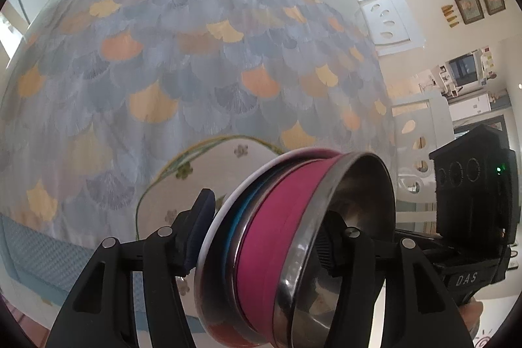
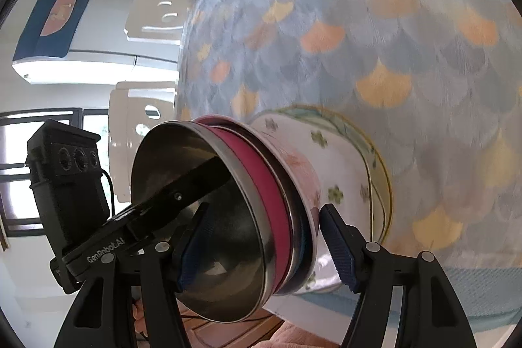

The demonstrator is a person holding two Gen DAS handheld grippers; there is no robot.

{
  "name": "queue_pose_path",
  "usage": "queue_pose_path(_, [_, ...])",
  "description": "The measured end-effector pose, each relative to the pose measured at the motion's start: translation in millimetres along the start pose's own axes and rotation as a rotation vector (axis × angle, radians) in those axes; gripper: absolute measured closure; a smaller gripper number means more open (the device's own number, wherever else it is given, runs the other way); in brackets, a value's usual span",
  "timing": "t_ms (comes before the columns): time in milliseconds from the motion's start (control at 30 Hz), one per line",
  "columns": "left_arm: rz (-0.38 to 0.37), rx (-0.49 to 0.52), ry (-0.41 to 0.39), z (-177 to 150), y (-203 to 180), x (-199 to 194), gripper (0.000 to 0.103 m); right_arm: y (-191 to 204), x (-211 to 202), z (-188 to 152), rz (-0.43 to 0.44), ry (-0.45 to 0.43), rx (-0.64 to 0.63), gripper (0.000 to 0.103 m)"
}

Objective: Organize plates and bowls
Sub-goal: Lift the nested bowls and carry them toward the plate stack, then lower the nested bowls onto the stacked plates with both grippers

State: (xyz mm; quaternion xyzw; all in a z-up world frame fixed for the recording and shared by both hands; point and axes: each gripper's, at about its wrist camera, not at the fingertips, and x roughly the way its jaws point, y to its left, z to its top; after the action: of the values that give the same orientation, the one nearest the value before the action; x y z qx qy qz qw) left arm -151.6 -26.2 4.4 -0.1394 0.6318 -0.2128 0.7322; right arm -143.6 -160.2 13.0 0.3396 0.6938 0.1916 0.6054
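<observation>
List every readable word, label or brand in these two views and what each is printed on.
"DAS" on the black body of the right gripper, seen in the left wrist view.
"GenRobot.AI" on the black body of the left gripper, seen in the right wrist view.
The framed wall pictures are too small to show any text.

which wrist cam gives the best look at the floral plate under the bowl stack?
Right wrist. The floral plate shows most of its face and its green-and-gold rim beyond the bowl stack, on the patterned tablecloth. In the left wrist view the plate is half hidden behind the stack and the left tongs.
</observation>
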Motion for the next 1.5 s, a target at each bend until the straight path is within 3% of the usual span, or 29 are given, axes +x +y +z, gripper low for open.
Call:
queue_pose_path(300, [0.019,-0.017,0.015,-25,2,13,0.049,-14,9,-20,-0.018,0.031,0.024,0.037])
queue_pose_path(767, [0.055,-0.005,0.049,-26,4,25,0.051,-8,6,-22,-0.121,0.0,-0.014,0.037])
queue_pose_path(967, [0.115,0.019,0.046,-25,3,23,0.051,-6,9,-19,-0.129,0.003,0.008,0.037])
queue_pose_path(1133, [0.151,0.05,0.03,-28,1,17,0.051,-6,12,-17,-0.12,0.011,0.029,0.037])
queue_pose_path(1300, [0.171,0.056,0.011,-24,-2,5,0.051,4,14,-17,-0.184,0.011,-0.005,0.038])
queue_pose_path(1400, [0.233,0.06,0.008,-22,0,-5,0.051,8,13,-17,-0.218,0.024,-0.042,0.038])
queue_pose_path(1500, [0.234,0.05,-0.008,-24,4,-20,0.051,12,5,-18,-0.249,-0.009,-0.078,0.038])
